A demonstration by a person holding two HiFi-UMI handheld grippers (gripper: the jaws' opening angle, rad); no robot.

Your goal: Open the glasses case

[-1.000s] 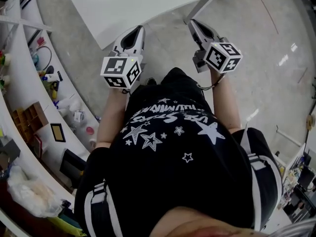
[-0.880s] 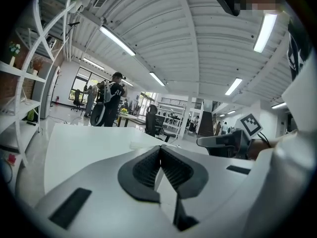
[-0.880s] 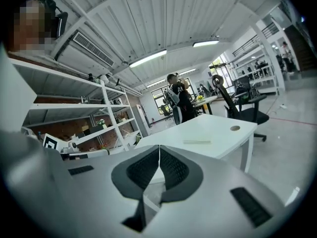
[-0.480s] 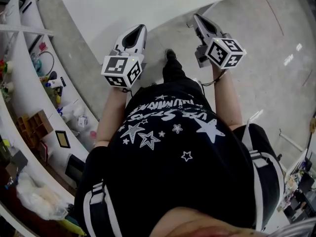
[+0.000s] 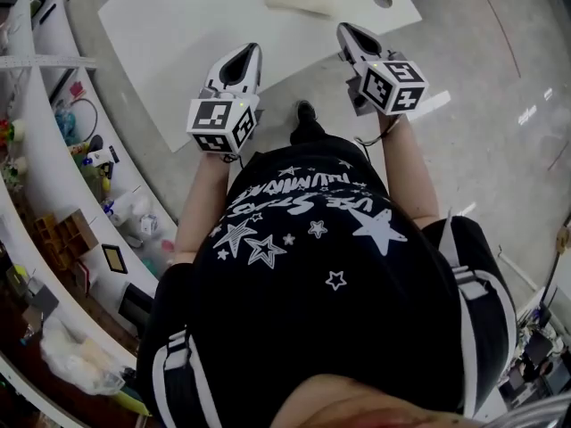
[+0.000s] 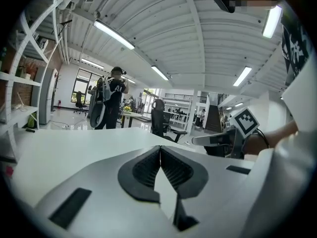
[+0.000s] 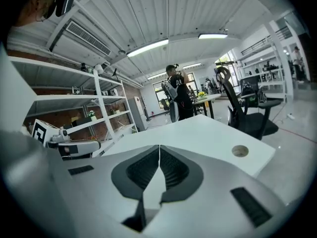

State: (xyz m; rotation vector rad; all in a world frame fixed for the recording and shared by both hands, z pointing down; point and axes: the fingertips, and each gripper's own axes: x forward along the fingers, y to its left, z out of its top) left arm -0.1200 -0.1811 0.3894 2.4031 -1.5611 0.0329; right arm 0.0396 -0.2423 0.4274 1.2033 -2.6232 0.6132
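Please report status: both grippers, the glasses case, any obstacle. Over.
Left gripper shut, empty. Right gripper shut, empty. Case on table ahead, untouched. No obstacle seen.

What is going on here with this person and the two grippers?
A person stands at a white table with a two-jaw gripper in each hand. The left gripper and the right gripper are both shut, hold nothing and point toward the table. A pale oblong thing, probably the glasses case, lies on the far part of the table, untouched. The opening has not yet begun.
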